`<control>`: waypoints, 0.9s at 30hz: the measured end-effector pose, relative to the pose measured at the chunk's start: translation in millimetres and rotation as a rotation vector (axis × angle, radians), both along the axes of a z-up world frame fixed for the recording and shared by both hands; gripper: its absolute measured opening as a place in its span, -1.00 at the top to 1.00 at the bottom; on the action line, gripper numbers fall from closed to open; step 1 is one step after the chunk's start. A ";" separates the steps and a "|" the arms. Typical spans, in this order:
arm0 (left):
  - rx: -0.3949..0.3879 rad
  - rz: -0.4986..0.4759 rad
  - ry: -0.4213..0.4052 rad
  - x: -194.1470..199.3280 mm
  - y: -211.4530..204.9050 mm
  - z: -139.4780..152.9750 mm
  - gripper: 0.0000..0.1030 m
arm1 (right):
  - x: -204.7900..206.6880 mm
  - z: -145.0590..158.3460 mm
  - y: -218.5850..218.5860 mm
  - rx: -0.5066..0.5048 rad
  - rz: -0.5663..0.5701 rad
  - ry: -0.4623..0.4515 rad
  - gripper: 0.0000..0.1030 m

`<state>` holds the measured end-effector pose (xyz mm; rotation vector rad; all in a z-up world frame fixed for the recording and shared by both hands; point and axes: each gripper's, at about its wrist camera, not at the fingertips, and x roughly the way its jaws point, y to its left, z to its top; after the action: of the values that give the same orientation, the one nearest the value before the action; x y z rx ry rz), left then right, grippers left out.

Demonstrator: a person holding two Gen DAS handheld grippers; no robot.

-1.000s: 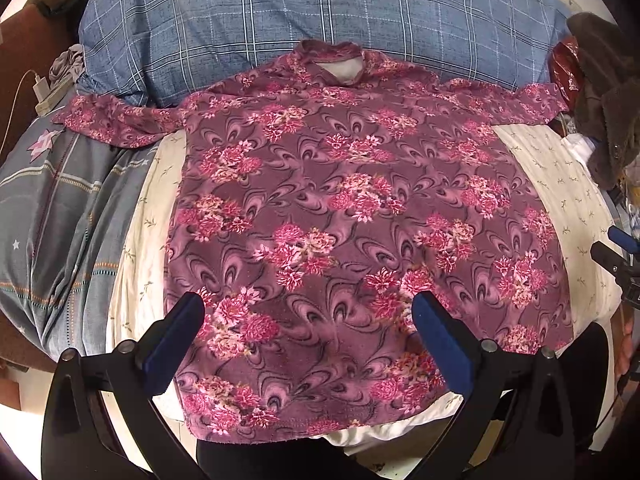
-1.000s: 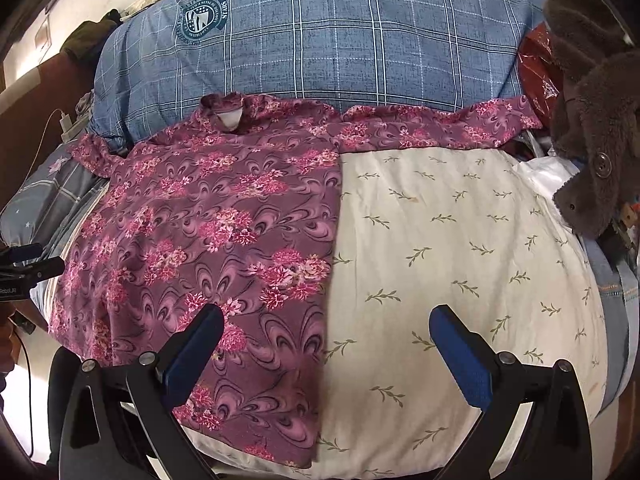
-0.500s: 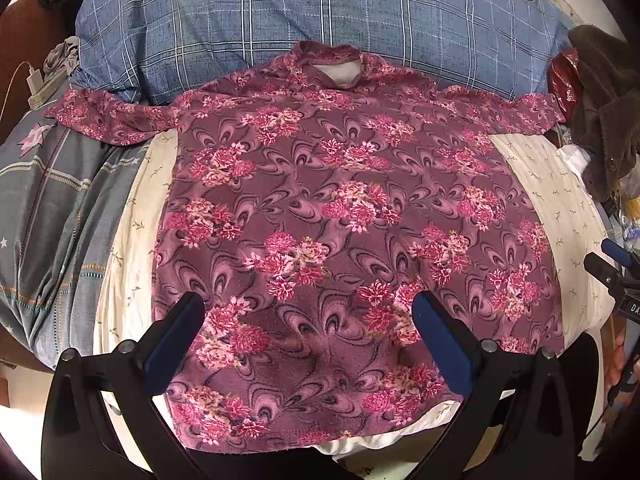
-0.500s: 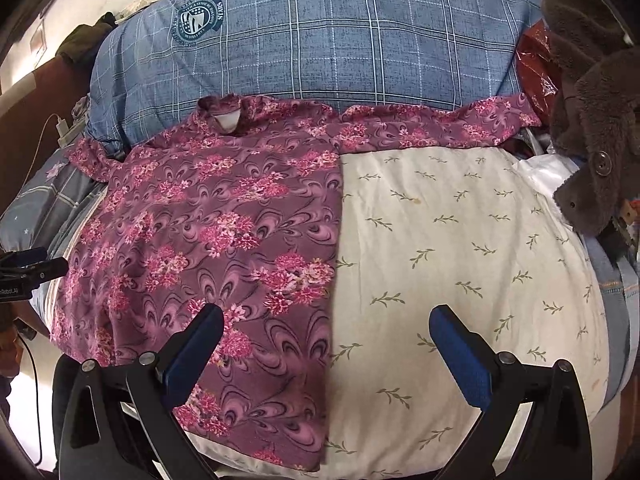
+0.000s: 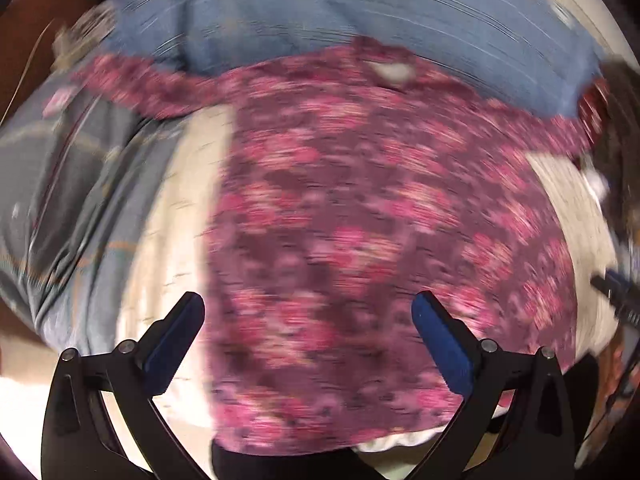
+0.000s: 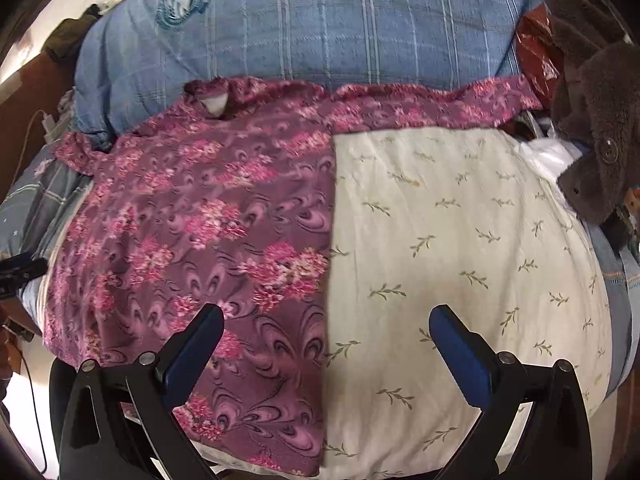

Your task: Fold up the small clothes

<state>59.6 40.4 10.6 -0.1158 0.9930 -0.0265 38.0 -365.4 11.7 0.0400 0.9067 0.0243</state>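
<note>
Jaws wide; left gripper [image 5: 308, 318] apparently swung rightward.

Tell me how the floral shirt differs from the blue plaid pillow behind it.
The floral shirt is purple with pink flowers; the blue plaid pillow is blue with pale check lines. The shirt lies thin and flat, sleeves spread; the pillow is plump and bulges. The pillow bears a round emblem; the shirt shows none. Both are fabric lying on the bed.

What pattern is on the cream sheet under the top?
Small olive-green leaf sprigs on the cream sheet; right wrist view shows it best.
</note>
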 end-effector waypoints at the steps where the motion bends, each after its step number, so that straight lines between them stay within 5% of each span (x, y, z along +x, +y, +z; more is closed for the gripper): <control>1: -0.005 0.034 0.013 0.6 15.1 -2.4 -1.00 | 2.5 -4.3 -2.6 0.014 -0.005 0.013 -0.97; 9: -0.078 0.208 0.156 -6.8 95.6 -40.0 -1.00 | 6.8 -38.8 2.2 0.110 0.037 0.074 -0.63; 13: -0.179 0.173 0.248 -8.0 85.9 -67.2 -1.00 | -2.5 -40.6 17.8 0.145 0.115 0.054 -0.54; 16: -0.203 0.114 0.297 -9.6 64.0 -82.7 -1.00 | -10.6 -44.0 21.7 0.143 0.137 0.038 -0.28; 17: -0.179 0.109 0.291 -10.4 57.4 -83.1 -1.00 | -12.2 -44.1 20.5 0.134 0.137 0.031 0.05; 18: -0.153 0.099 0.265 -12.5 50.7 -79.9 -0.93 | -12.2 -44.7 18.6 0.131 0.138 0.030 0.60; 19: -0.157 0.101 0.257 -13.1 47.2 -75.0 -0.83 | -9.8 -45.8 14.1 0.140 0.133 0.039 0.83; 20: -0.157 0.110 0.245 -14.9 46.7 -70.6 -0.50 | -8.4 -46.2 9.9 0.166 0.135 0.048 0.88; 21: -0.147 0.112 0.234 -15.7 46.5 -64.0 0.13 | -8.1 -45.5 6.9 0.187 0.138 0.053 0.89; 23: -0.193 0.098 0.255 -15.0 47.6 -54.3 0.92 | -8.9 -39.9 3.4 0.224 0.154 0.050 0.91; 27: -0.272 0.107 0.195 -41.5 58.6 -20.2 0.94 | -29.9 2.0 -14.4 0.394 0.167 -0.038 0.92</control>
<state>18.1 99.0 -9.6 -0.4276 1.1736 -0.0531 8.2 -379.8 13.7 0.3297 0.8549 0.3578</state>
